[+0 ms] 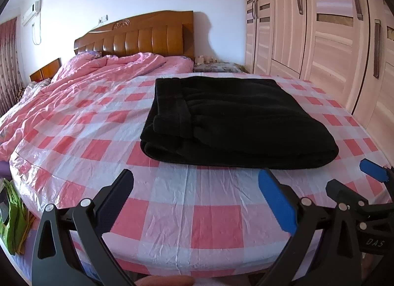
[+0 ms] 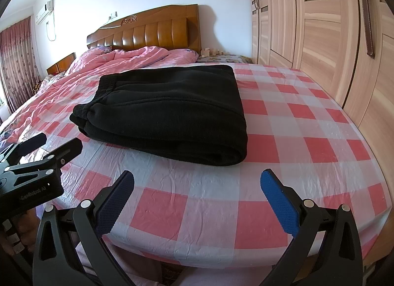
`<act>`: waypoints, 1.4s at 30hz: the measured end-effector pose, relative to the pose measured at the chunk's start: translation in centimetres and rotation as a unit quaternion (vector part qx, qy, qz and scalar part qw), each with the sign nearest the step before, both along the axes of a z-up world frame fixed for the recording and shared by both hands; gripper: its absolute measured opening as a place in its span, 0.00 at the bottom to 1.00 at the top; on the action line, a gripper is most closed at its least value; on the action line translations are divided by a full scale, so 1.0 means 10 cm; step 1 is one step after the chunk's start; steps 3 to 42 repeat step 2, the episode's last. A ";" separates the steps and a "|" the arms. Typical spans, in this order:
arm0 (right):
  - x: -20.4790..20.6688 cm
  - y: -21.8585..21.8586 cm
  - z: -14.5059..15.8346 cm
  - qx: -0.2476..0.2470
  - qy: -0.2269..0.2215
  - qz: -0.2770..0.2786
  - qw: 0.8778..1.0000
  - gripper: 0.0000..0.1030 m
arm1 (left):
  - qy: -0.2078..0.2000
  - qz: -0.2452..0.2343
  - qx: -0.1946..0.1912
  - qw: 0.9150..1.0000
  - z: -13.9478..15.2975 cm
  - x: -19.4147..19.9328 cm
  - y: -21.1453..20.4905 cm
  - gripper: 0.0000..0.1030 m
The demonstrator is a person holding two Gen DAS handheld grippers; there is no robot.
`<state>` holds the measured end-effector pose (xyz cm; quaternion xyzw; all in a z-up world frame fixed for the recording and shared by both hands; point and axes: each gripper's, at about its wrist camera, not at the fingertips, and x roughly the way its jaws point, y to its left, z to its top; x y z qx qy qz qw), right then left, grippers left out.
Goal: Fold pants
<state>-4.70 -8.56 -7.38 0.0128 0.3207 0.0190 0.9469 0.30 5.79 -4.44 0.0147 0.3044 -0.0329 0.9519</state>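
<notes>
Room: bedroom, and we're standing at the foot of a bed (image 1: 172, 224) covered in a red-and-white checked plastic sheet, wooden headboard (image 1: 138, 37) at the far end, wardrobe (image 1: 320, 27) along the right.
Left gripper (image 1: 197, 192): spread wide, nothing between the fingers, hovering over the near edge of the bed.
Right gripper (image 2: 197, 192): same deal, wide apart and empty, just beside the left one at the bed's foot.
Pants (image 1: 234, 118): black, thick fleecy fabric, already lying as a compact folded stack on the checked sheet, ahead of both sets of tongs and apart from them.
Key relation: from the left tongs the stack lies ahead and slightly right; from the right tongs, ahead and slightly left. So it lies between us, neither hand clearly closer.
Long axis: the near rolled fold runs across us, left to right.
Left view extra: shows the layered open edges on the stack's left side, plus something green (image 1: 14, 212) off the bed.
Right view extra: shows the elastic waistband (image 2: 108, 81) at the far left corner.
Our guess: folding looks basically done.
</notes>
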 end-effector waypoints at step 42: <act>0.00 0.00 0.00 0.000 0.000 0.000 1.000 0.96 | 0.001 -0.001 -0.001 1.000 0.00 0.00 0.00 0.98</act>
